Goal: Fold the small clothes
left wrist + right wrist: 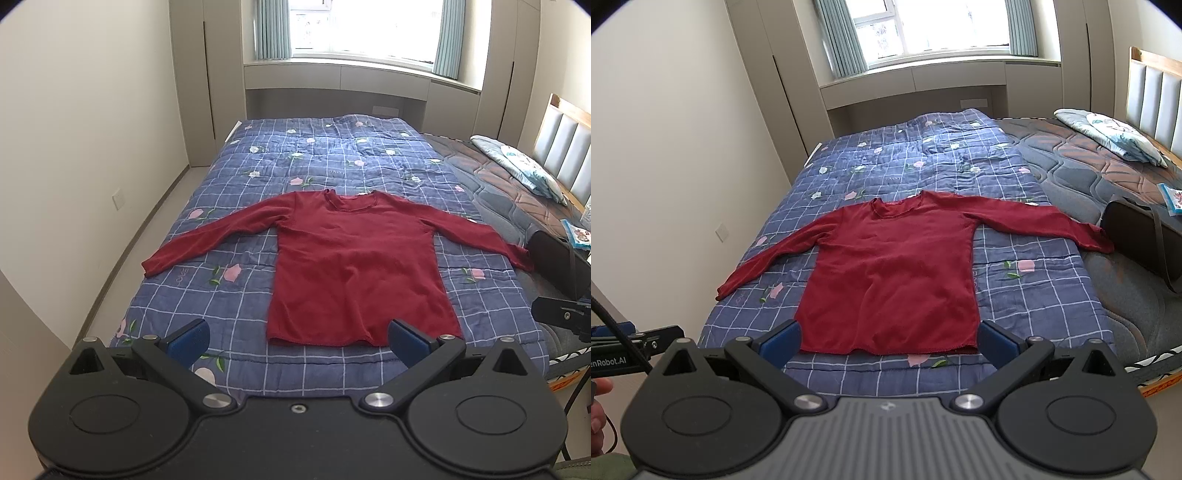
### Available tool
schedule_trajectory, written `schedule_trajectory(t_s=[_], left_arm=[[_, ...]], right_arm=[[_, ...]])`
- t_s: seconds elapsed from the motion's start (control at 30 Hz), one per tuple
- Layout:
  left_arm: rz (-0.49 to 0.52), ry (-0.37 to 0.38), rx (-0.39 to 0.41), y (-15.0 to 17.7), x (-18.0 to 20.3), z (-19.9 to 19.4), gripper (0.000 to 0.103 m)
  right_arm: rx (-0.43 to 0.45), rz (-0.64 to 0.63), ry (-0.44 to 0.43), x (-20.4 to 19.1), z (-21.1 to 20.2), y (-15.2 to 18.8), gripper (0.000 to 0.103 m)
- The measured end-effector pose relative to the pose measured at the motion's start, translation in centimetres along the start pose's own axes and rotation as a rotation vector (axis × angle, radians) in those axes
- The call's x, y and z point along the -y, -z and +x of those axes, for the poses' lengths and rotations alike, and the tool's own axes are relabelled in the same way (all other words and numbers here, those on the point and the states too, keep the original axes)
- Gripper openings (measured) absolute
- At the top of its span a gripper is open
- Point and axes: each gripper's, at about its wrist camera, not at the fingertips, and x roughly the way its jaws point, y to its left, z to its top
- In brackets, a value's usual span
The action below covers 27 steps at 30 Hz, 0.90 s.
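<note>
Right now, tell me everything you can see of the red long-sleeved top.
The red long-sleeved top is a dark red, soft knit-looking garment with a round neckline and a slightly wavy hem. It lies flat and unfolded, neckline away from the cameras, both sleeves spread outward, on the blue checked floral quilt. One cuff reaches the quilt's edge near a black bag. No gripper touches it.

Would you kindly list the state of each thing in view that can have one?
Red shirt: spread flat, face up, sleeves out, unfolded.
Left gripper: open, holding nothing, clear of the shirt.
Right gripper: open, holding nothing.
Quilt: spread over the bed, slightly wrinkled.
Curtains: drawn apart.
Pillow: lying on bare mattress.
</note>
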Motion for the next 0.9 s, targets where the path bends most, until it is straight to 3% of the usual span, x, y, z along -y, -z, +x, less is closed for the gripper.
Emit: schedule_trajectory(t_s=[0.67, 0.9], left_arm=[[-0.009, 0.003, -0.038, -0.6, -0.7, 2.0, 0.102], [-0.003, -0.021, -0.17, -1.5, -0.2, 4.8, 0.102]], right_arm=[[-0.054, -0.007, 0.008, -0.2, 2.0, -0.5, 0.103], [-0.088, 0.039, 0.023, 1.6, 3.8, -1.3, 0.103]])
